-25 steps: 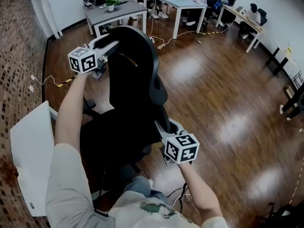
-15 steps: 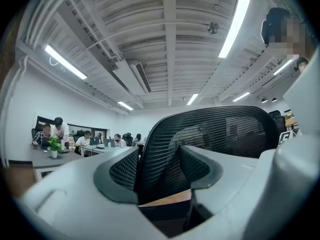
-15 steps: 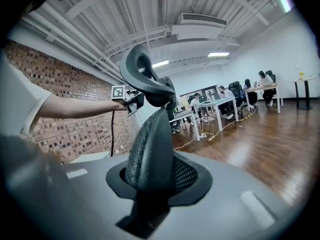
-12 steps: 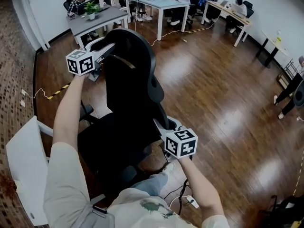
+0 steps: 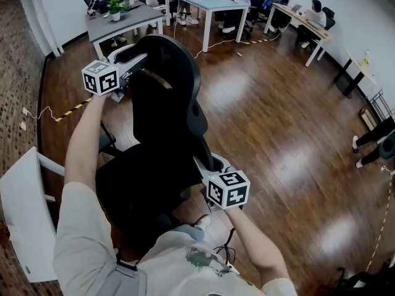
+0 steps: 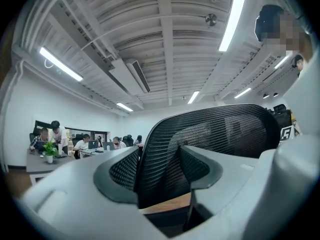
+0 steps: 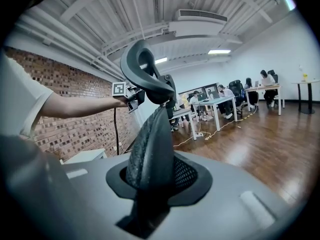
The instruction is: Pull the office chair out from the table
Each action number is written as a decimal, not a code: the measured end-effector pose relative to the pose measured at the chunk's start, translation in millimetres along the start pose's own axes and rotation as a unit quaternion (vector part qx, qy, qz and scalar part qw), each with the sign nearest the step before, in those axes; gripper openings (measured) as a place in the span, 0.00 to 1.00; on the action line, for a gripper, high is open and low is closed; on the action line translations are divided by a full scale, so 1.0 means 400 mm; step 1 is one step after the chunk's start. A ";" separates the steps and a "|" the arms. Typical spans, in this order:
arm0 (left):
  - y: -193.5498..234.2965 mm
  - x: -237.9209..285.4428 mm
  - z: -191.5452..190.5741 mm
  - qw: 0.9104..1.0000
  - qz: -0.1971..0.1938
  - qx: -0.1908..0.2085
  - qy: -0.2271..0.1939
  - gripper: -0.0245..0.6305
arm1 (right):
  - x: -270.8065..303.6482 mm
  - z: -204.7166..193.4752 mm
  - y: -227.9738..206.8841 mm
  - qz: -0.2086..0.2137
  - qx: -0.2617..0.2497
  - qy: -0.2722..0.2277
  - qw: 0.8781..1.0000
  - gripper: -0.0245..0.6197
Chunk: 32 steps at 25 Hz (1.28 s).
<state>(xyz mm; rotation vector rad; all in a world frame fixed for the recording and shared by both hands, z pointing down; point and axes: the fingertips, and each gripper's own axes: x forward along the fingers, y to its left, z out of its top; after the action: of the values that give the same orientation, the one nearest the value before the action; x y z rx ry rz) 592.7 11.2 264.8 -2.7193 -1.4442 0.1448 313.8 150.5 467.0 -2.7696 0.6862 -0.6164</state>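
Note:
The black mesh office chair point(image 5: 162, 106) stands on the wood floor, its back towards me. My left gripper point(image 5: 139, 60) is at the top left of the headrest, jaws shut around the headrest's edge point(image 6: 210, 134); in the left gripper view the mesh sits between the left gripper's point(image 6: 161, 180) two grey jaws. My right gripper point(image 5: 203, 165) is low at the backrest's right side. In the right gripper view the right gripper point(image 7: 152, 184) is shut on the thin dark edge of the chair point(image 7: 149, 149), and the left gripper point(image 7: 128, 95) shows far off at the headrest.
A white table point(image 5: 23, 217) stands at the left edge, beside the chair. Further back are a grey desk point(image 5: 123, 22) with a plant point(image 5: 115, 7), more desks and seated people. Cables point(image 5: 217, 251) lie on the floor near my feet. Bare wood floor point(image 5: 290, 140) spreads right.
Both grippers and the chair have travelled together across the floor. The white table has slid towards the left edge of the head view. Neither grip has changed.

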 end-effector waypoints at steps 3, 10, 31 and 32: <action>0.011 0.041 0.009 1.000 0.007 0.007 0.001 0.45 | 0.010 0.030 -0.057 0.000 -0.008 -0.004 1.000 0.19; 0.008 0.146 0.002 1.000 0.006 0.007 0.000 0.45 | 0.008 0.064 -0.168 -0.016 -0.014 -0.008 1.000 0.20; -0.027 0.470 -0.011 1.000 -0.019 -0.005 0.004 0.45 | -0.005 0.160 -0.456 -0.050 -0.016 -0.025 0.998 0.21; -0.028 0.483 -0.012 1.000 -0.020 -0.006 0.006 0.45 | -0.005 0.164 -0.469 -0.049 -0.016 -0.025 0.998 0.21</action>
<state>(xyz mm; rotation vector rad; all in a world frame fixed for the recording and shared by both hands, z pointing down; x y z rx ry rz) 691.5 177.6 260.2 -2.6944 -1.4996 0.1170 415.2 321.3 465.8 -2.8510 0.5568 -0.5579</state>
